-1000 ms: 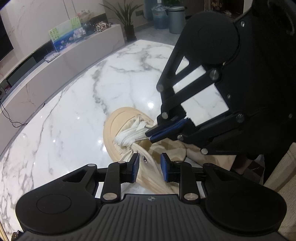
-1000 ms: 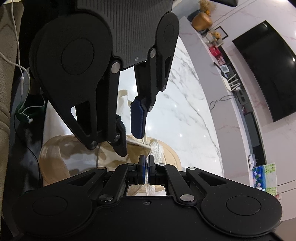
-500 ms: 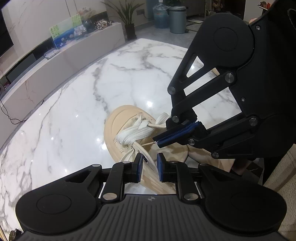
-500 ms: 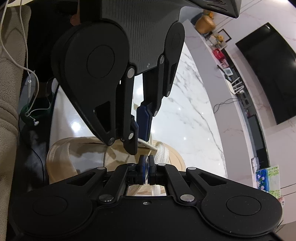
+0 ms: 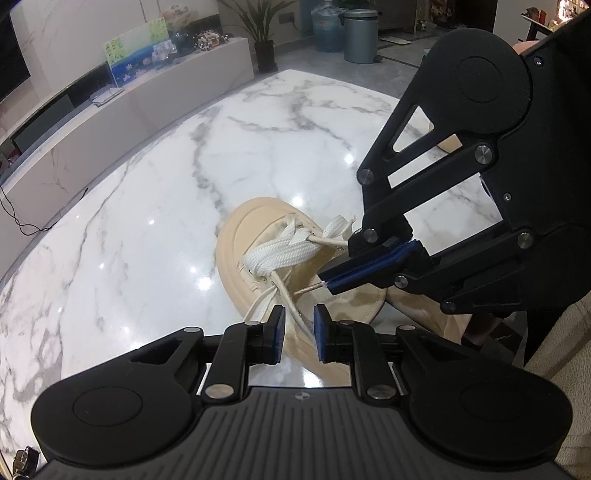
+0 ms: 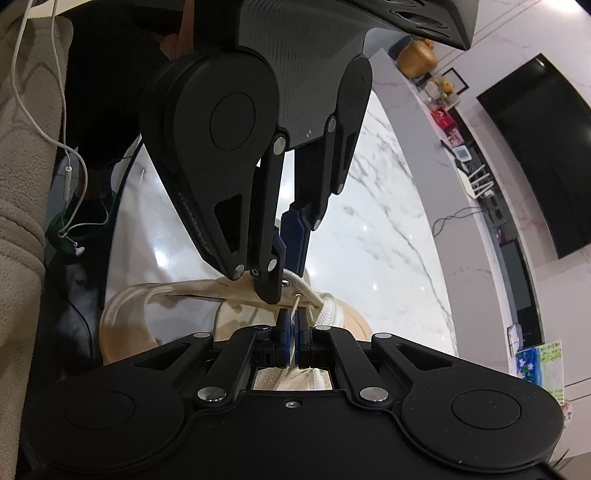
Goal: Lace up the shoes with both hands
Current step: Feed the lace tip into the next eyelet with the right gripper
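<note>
A beige shoe (image 5: 240, 229) with wide white laces (image 5: 280, 254) lies on the marble table (image 5: 147, 221). My left gripper (image 5: 298, 325) hovers over the shoe's side, jaws narrowly apart. A thin lace strand (image 5: 291, 306) runs between the pads without being pressed. My right gripper (image 5: 328, 282) reaches in from the right, shut on the lace tip (image 5: 312, 290), which pokes out of its blue pads. In the right wrist view the right gripper (image 6: 293, 332) pinches the clear lace tip just below a metal eyelet (image 6: 297, 294). The left gripper (image 6: 288, 266) hangs right above it.
A second beige shoe (image 5: 448, 142) lies behind the right gripper. A low white cabinet (image 5: 110, 110) runs along the far wall. A beige sofa (image 6: 22, 184) with a white cable (image 6: 62, 147) borders the table's near side. A bin (image 5: 360, 35) stands on the floor.
My left jaws have narrowed around the lace strand. The right gripper, still shut on the lace tip, has drifted slightly right in the left wrist view.
</note>
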Available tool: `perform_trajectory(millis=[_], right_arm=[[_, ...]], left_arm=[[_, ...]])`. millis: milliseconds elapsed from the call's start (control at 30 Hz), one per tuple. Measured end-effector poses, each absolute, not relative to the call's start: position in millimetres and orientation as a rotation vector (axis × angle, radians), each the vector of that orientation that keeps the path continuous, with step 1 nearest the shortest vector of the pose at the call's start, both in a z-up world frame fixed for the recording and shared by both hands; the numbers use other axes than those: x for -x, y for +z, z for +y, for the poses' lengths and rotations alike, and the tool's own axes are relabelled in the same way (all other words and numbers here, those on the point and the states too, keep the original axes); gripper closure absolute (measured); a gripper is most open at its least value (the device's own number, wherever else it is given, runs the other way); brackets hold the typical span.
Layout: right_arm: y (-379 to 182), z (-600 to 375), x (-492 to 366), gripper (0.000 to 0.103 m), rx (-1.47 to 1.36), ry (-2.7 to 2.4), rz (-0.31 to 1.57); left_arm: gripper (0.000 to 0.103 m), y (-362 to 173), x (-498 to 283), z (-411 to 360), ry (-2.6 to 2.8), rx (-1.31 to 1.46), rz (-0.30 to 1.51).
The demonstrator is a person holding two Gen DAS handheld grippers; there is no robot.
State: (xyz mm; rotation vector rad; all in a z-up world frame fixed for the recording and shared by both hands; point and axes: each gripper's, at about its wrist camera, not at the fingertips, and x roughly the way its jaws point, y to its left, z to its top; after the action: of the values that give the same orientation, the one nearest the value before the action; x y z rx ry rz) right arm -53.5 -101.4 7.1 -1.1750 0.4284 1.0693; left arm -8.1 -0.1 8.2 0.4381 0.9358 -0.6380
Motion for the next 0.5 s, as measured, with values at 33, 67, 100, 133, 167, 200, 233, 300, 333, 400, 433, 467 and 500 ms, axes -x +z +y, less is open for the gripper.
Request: perform_trajectory(millis=[33,67,100,133,167,200,233,300,333,400,433,467,500], right_arm=[[7.0,-101.1,53.4,0.103,1.175,1.071,0.428],[6.4,-100.6,52.8,0.103,1.175,1.069,0.429],[5.7,-100.1,52.0,0.103,1.175,1.067,0.430],[5.2,-99.9,51.5,0.103,1.175,1.068,0.430],[4.9,-99.8,51.1,0.103,1.174,1.069,0.430],[4.6,-99.9,50.7,0.103,1.173,1.071,0.429],[4.3,-100.0,50.3,0.103,1.172,1.073,0.428],[4.2,-101.2,51.3,0.103,1.172,1.077,0.424],[4.2,-101.9,51.9,0.103,1.172,1.080,0.422],[5.1,-101.8,52.8,0.103,1.170,1.085,0.419],[5.1,-101.7,52.7,0.103,1.170,1.085,0.417],[5.1,-101.5,52.5,0.103,1.170,1.085,0.416],[4.8,-101.0,52.1,0.103,1.171,1.084,0.416]], left_arm=[[0.088,7.9,7.9,0.4,-0.638,-0.438,0.936],[0.088,7.8,8.1,0.6,-0.637,-0.439,0.935],[0.088,7.7,8.3,0.8,-0.637,-0.440,0.935],[0.088,7.6,8.2,0.7,-0.637,-0.441,0.934],[0.088,7.5,8.1,0.7,-0.638,-0.442,0.934],[0.088,7.4,8.0,0.4,-0.639,-0.444,0.933],[0.088,7.4,7.7,0.4,-0.639,-0.446,0.933],[0.088,7.4,7.5,-2.5,-0.637,-0.444,0.934],[0.088,7.3,7.5,-5.4,-0.635,-0.444,0.935],[0.087,7.2,7.8,-3.5,-0.636,-0.443,0.934],[0.087,6.3,8.1,-3.9,-0.636,-0.444,0.933],[0.087,6.2,8.6,-4.5,-0.636,-0.447,0.932],[0.087,6.2,9.0,-5.0,-0.636,-0.449,0.932]])
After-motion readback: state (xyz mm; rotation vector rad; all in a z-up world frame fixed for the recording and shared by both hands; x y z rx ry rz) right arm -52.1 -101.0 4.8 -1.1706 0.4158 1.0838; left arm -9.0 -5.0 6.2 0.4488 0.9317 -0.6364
